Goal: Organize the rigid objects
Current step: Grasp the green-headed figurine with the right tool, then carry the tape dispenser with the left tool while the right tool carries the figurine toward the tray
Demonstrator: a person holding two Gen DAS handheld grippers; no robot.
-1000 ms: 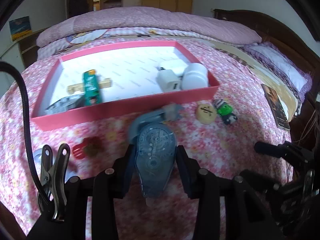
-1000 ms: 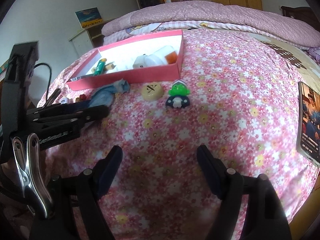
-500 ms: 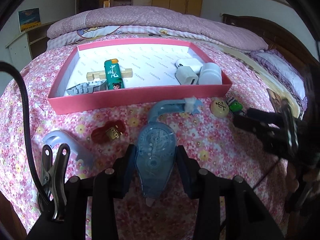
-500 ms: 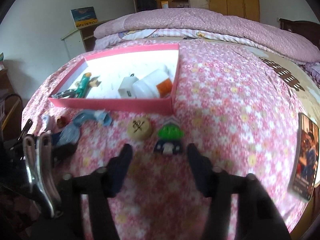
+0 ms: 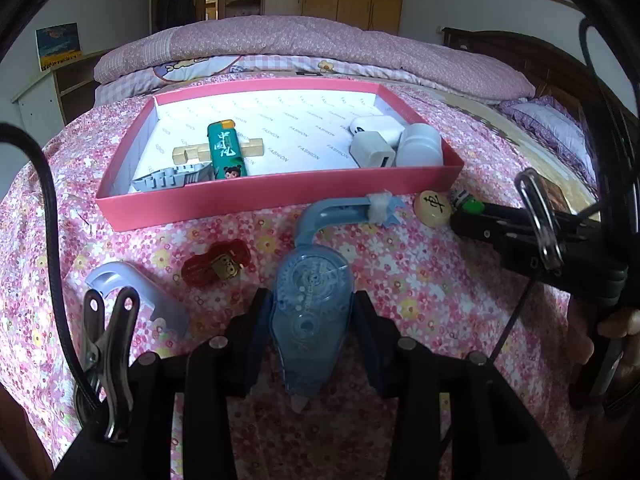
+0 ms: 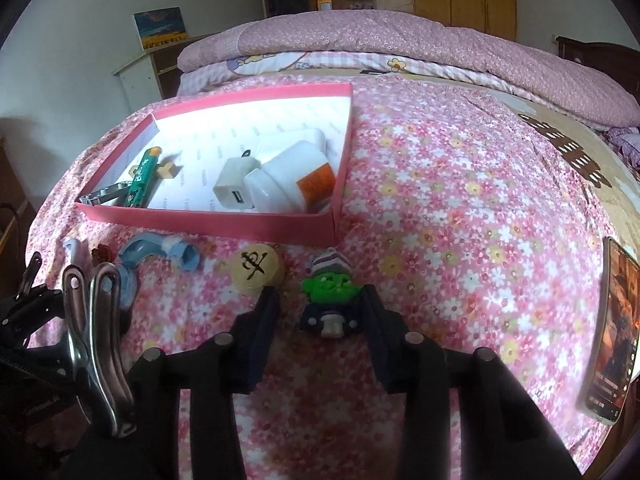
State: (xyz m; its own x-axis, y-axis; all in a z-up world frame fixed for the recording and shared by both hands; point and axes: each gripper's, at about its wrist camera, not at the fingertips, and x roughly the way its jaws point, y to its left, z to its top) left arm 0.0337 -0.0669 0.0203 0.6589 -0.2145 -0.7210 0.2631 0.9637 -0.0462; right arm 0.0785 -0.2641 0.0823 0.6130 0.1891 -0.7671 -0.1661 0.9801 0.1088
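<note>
My left gripper (image 5: 310, 312) is shut on a blue tape dispenser (image 5: 310, 300) just above the flowered bedspread; its curved blue arm (image 5: 336, 210) reaches towards the pink tray (image 5: 240, 200). In the tray lie a green lighter (image 5: 226, 150), a wooden piece, a grey clipper, a white charger (image 5: 372, 152) and a white bottle (image 6: 292, 176). My right gripper (image 6: 320, 304) is closing, with a green-faced figurine (image 6: 328, 300) between its fingers; the right finger touches it and a gap shows at the left one. A round chess piece (image 6: 256, 270) lies beside the left finger.
A red toy (image 5: 216, 266) and a pale blue cap (image 5: 136, 292) lie on the bedspread left of the dispenser. A dark phone-like slab (image 6: 612, 336) rests at the bed's right edge. A folded pink quilt (image 5: 320, 44) lies behind the tray.
My right gripper has moved forward to the green figurine and its jaws have narrowed around it. The left gripper still holds the tape dispenser in about the same place.
</note>
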